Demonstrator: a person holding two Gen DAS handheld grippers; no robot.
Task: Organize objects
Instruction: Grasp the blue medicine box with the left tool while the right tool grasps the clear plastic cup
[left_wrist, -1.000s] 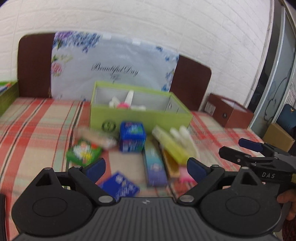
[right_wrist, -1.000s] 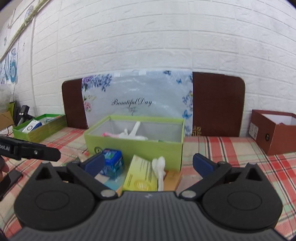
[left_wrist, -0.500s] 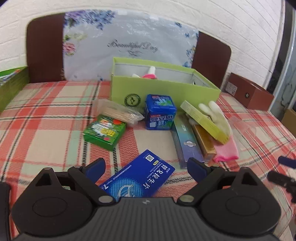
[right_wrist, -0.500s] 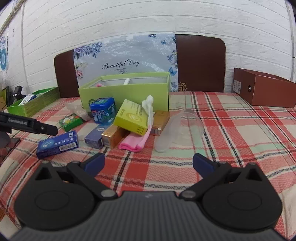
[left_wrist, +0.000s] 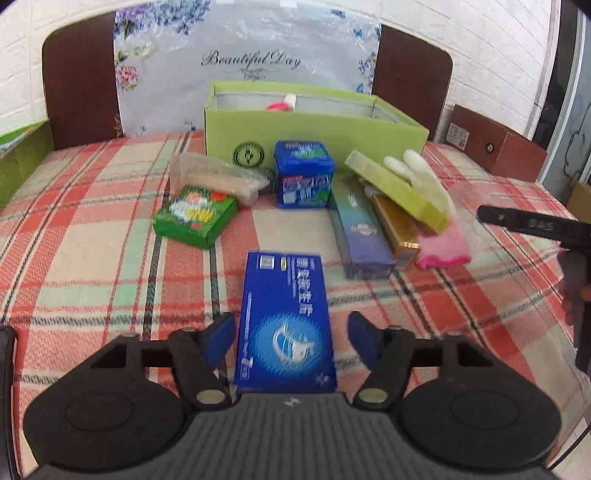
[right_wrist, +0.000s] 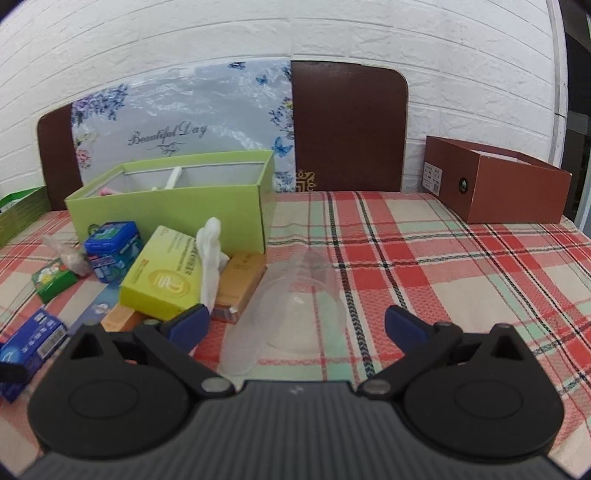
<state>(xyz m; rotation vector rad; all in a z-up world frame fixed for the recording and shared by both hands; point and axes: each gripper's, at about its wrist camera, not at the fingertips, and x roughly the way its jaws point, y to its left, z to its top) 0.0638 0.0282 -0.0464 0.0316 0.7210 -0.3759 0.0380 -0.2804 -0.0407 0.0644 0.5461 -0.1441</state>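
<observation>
Left gripper (left_wrist: 291, 332) spread wide, straddling the near end of the blue mask box (left_wrist: 284, 325); long axis running straight away, flat on the plaid tablecloth (left_wrist: 92, 258), no contact evident. Right gripper (right_wrist: 295, 325) likewise parted and empty, over a clear plastic cup (right_wrist: 291, 302) on its side. Beyond, green packet (left_wrist: 195, 216), blue tin (left_wrist: 303, 173); farthest, the green box (left_wrist: 314, 129), likely destination, path unobstructed.
</observation>
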